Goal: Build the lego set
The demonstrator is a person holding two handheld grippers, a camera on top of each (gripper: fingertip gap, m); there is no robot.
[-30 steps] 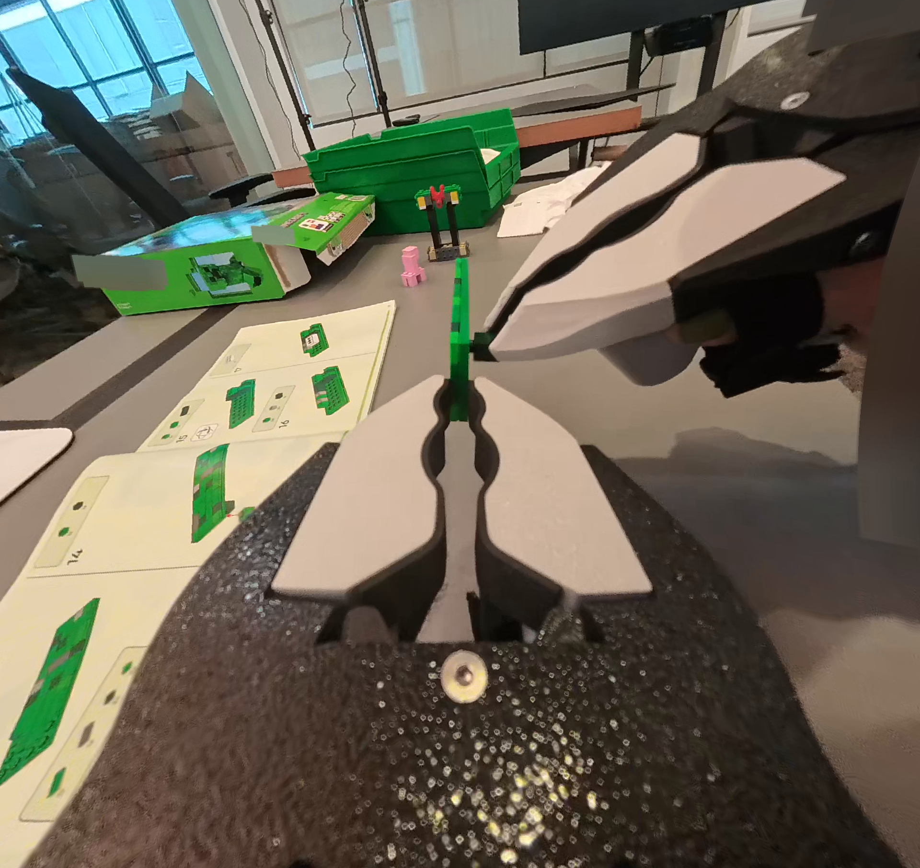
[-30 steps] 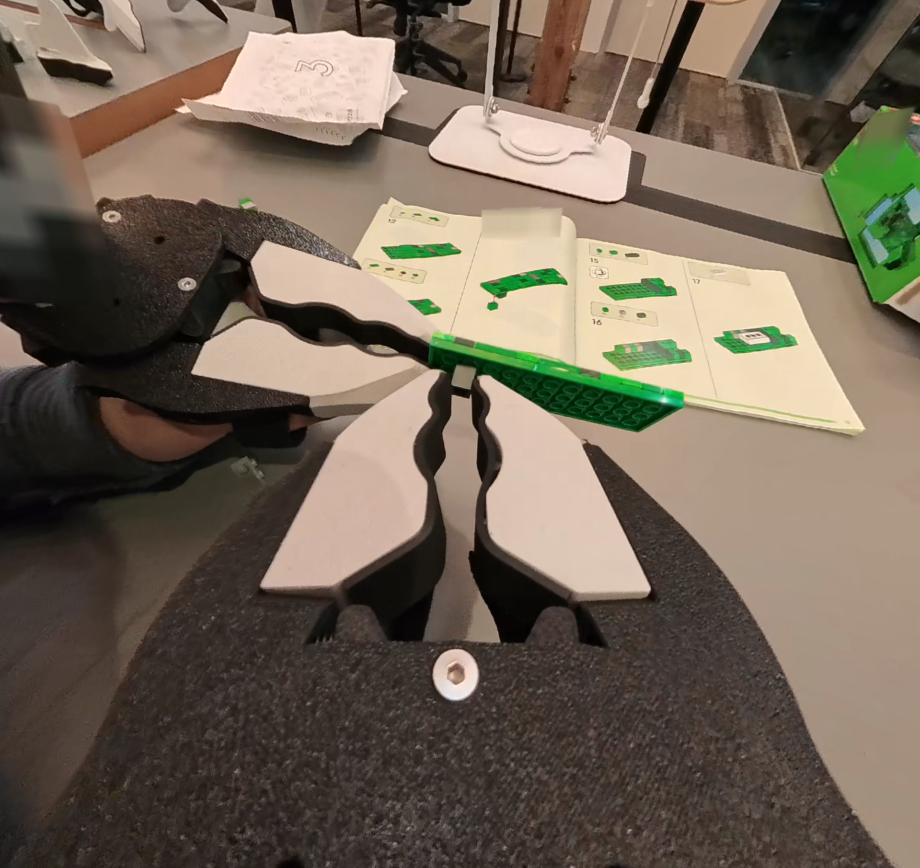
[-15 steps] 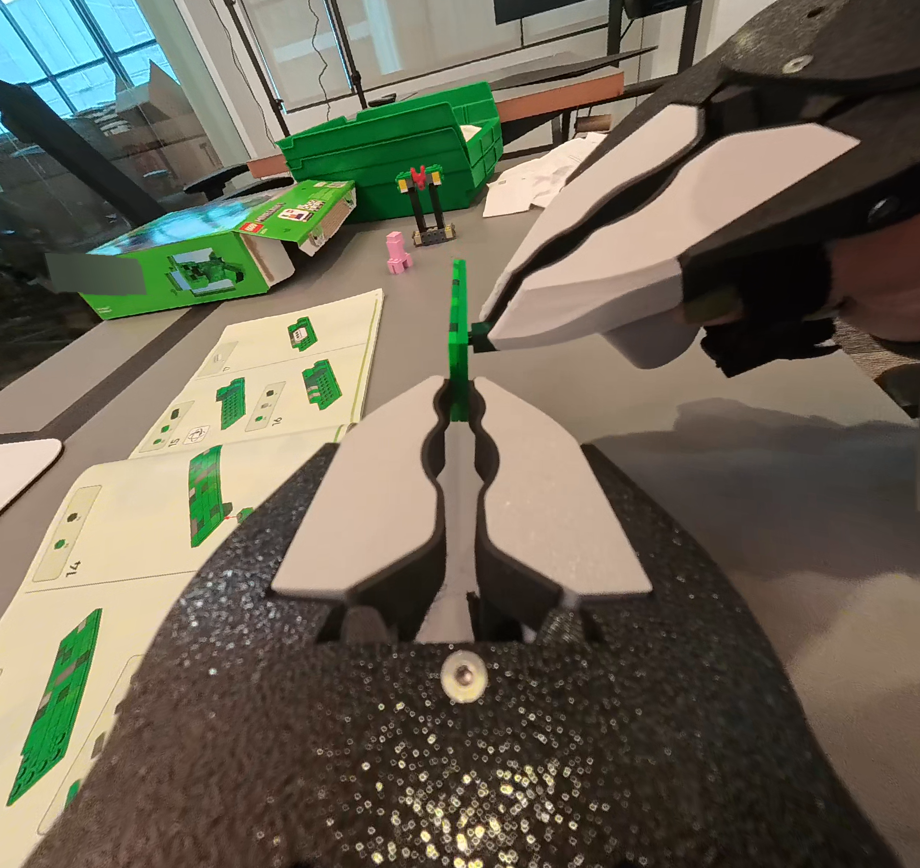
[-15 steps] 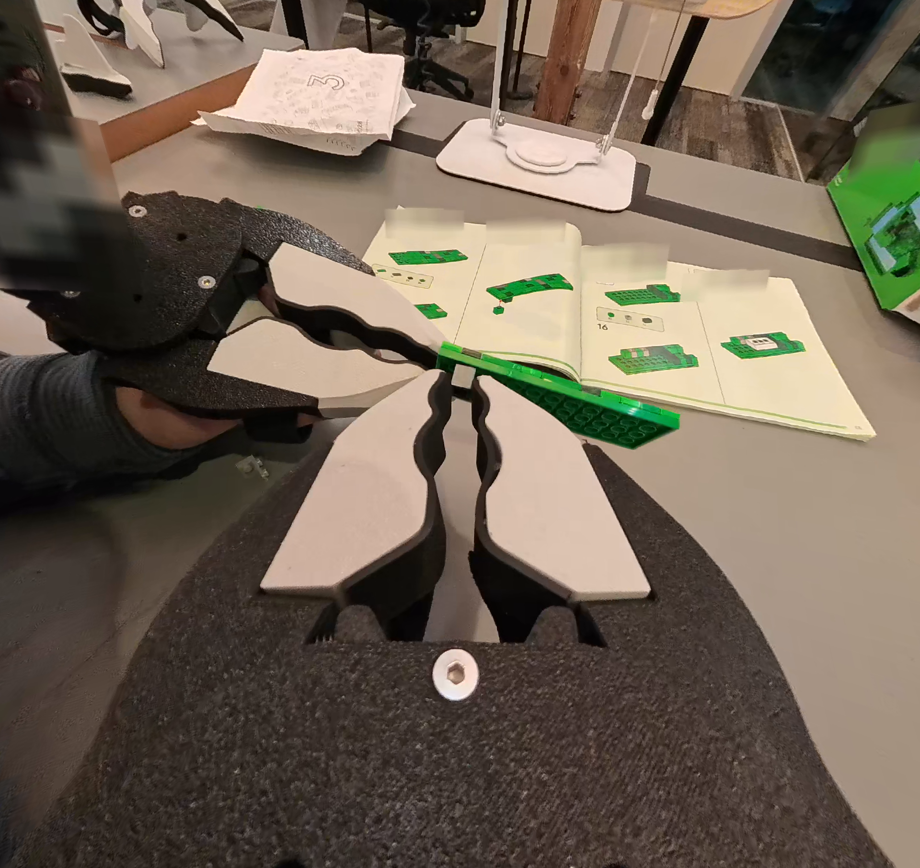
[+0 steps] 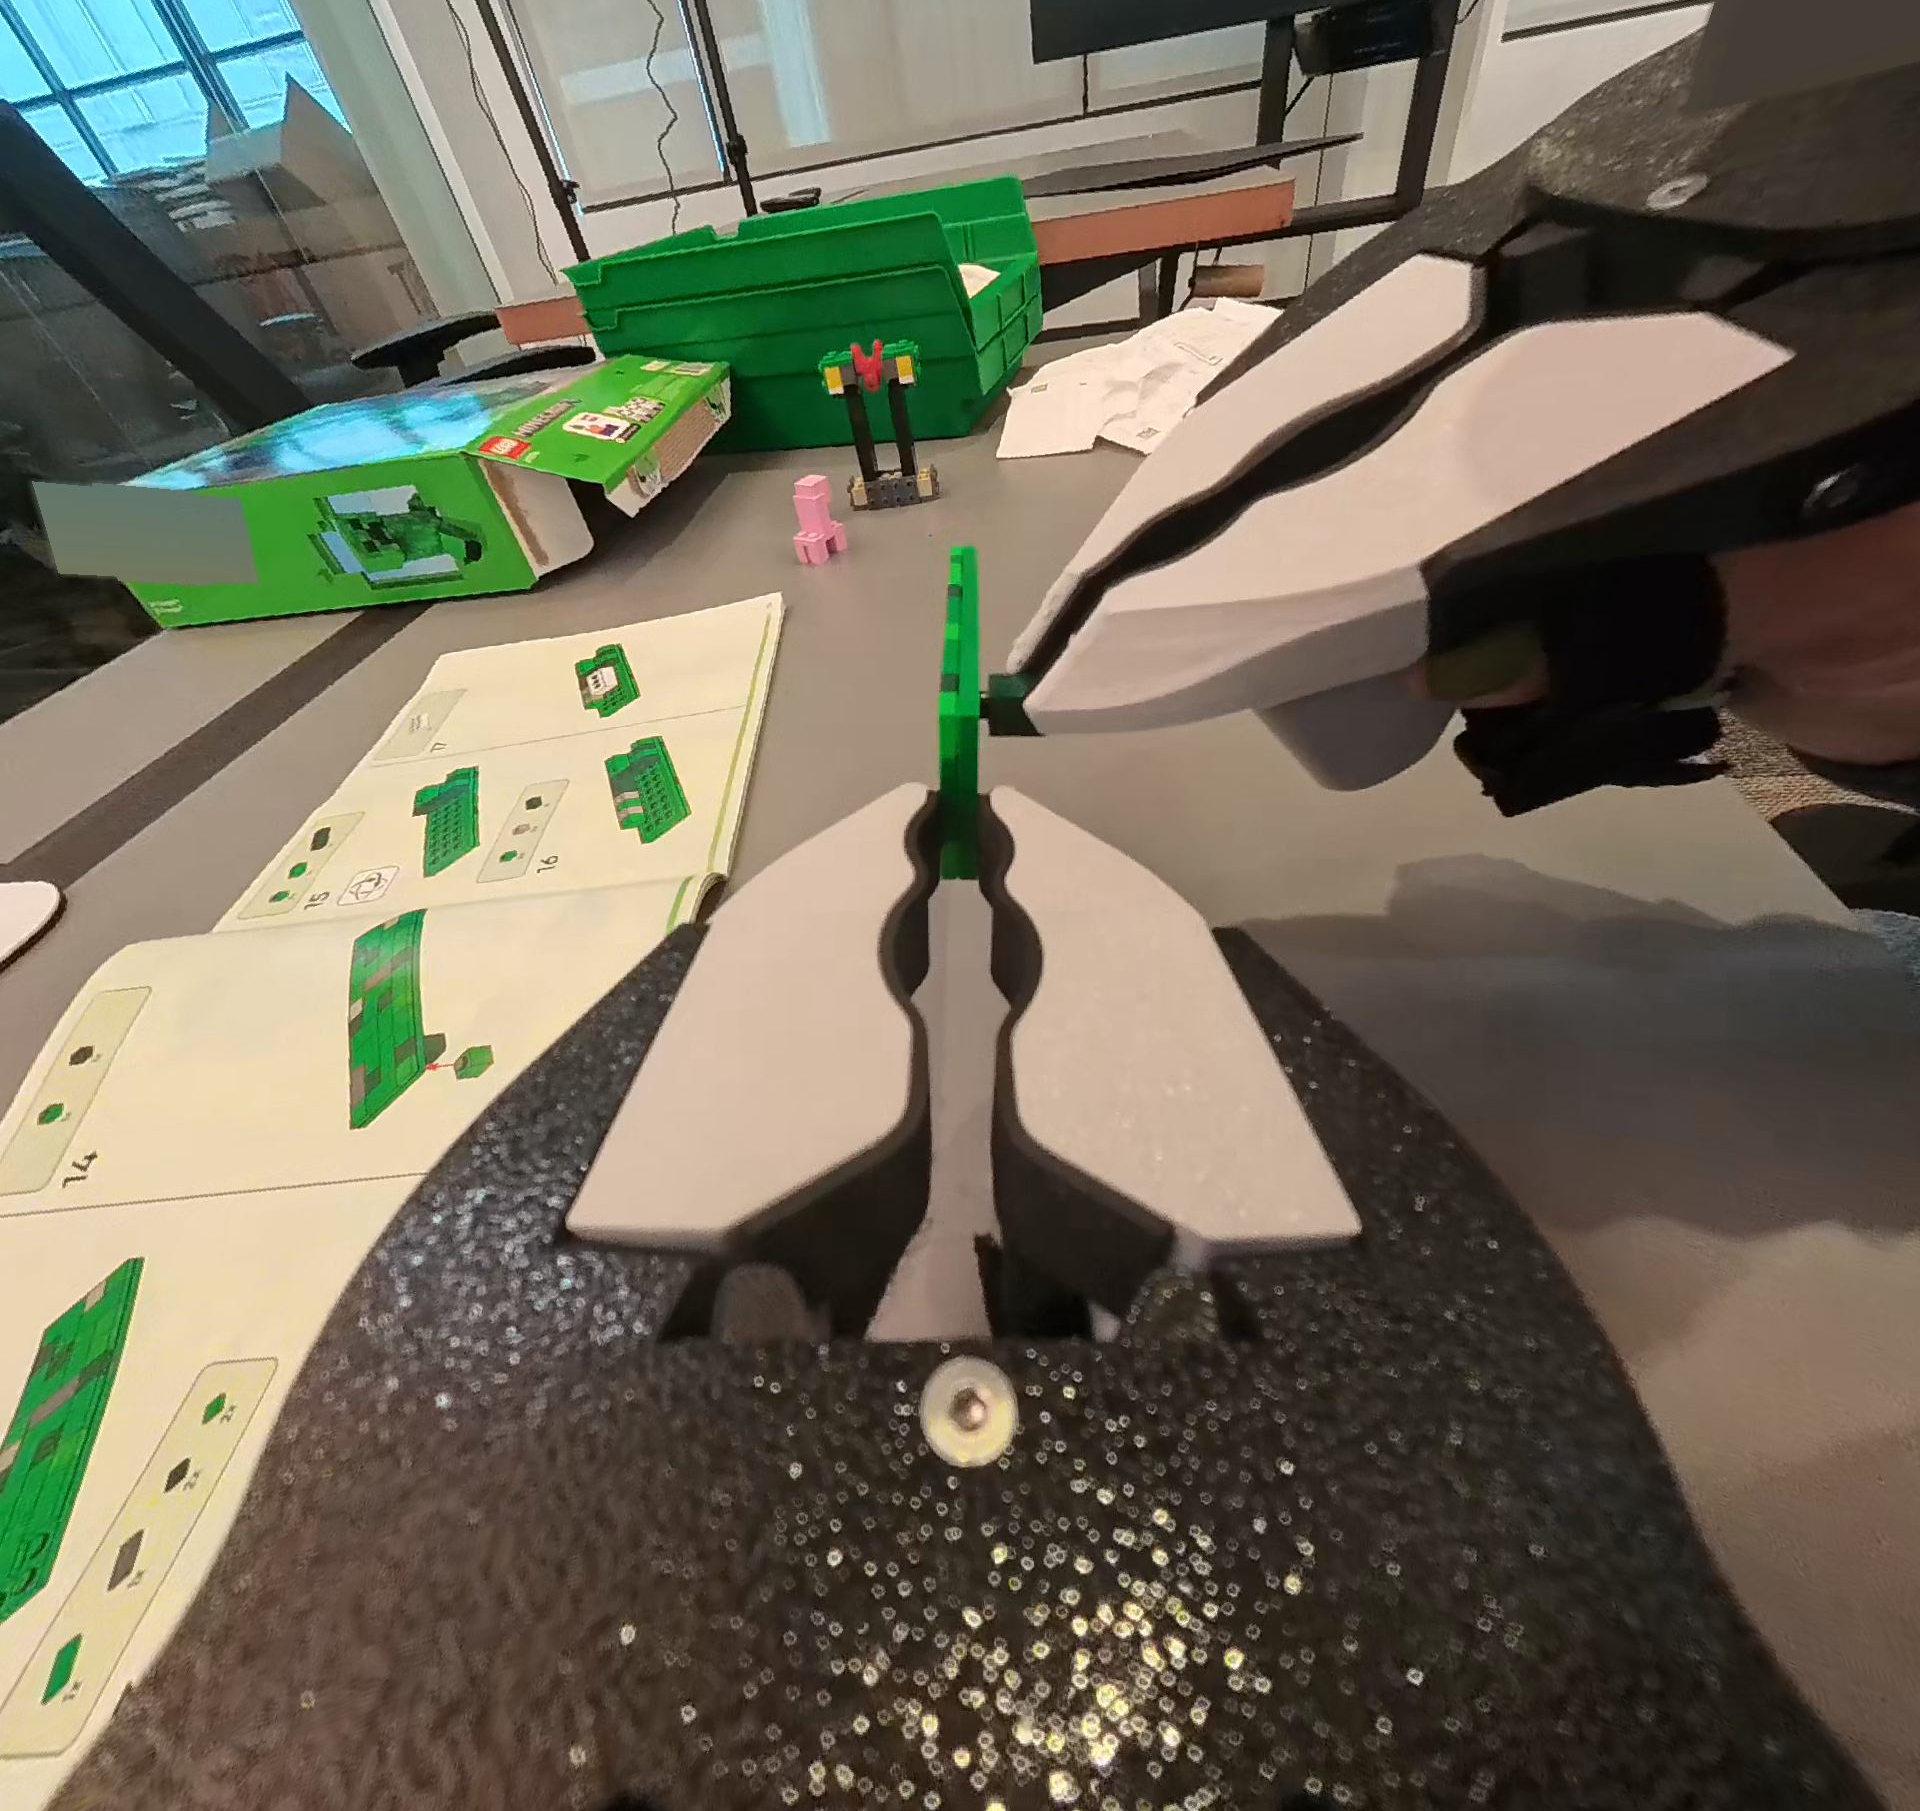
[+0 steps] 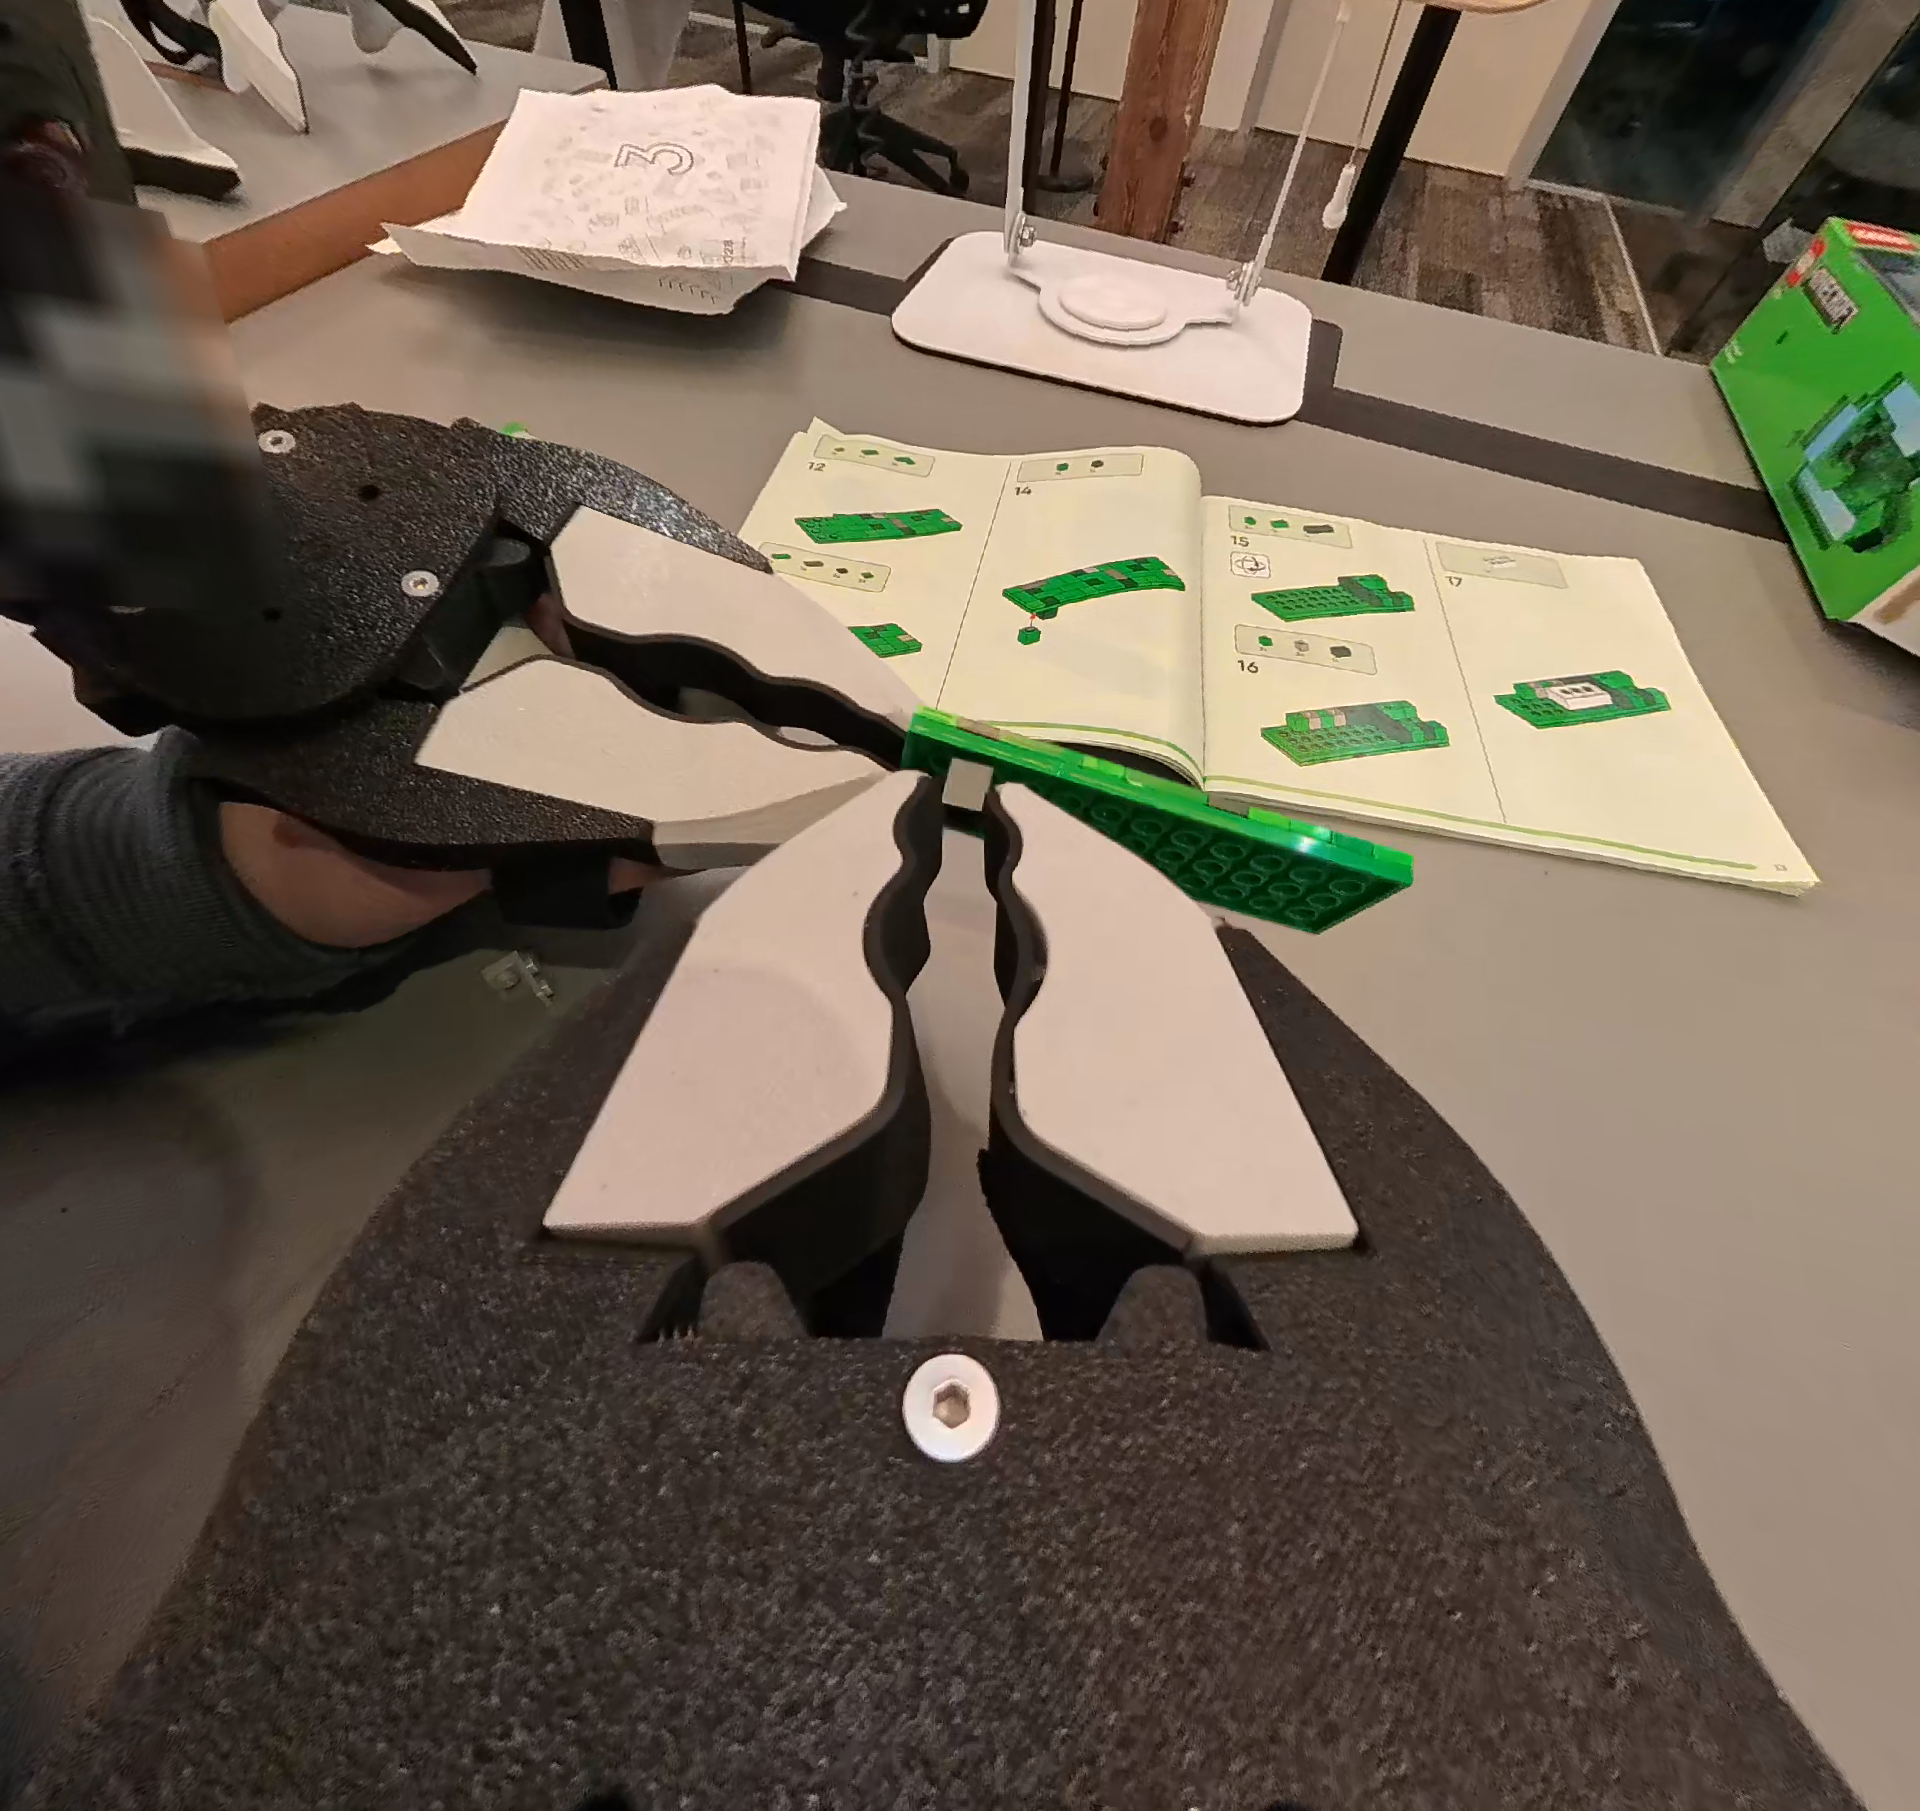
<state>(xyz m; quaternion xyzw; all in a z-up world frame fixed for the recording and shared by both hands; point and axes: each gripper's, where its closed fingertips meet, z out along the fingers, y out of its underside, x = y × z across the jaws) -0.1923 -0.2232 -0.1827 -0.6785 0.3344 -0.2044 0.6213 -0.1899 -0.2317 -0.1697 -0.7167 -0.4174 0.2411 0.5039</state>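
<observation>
Our left gripper (image 5: 958, 831) pinches the green plate (image 5: 958, 712) tight, up off the table (image 6: 1558, 1086), and our right gripper (image 6: 961, 793) squeezes a tiny brick (image 6: 963, 785) against it. We think the build is only partly done: the booklet (image 6: 1351, 660) shows more steps.

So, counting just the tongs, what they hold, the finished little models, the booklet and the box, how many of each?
Tongs: 2, left and right
Green plate: 1
Small brick: 1
Pink figure: 1
Black-posted model: 1
Instruction booklet: 1
Green box: 1
Total: 8
</observation>
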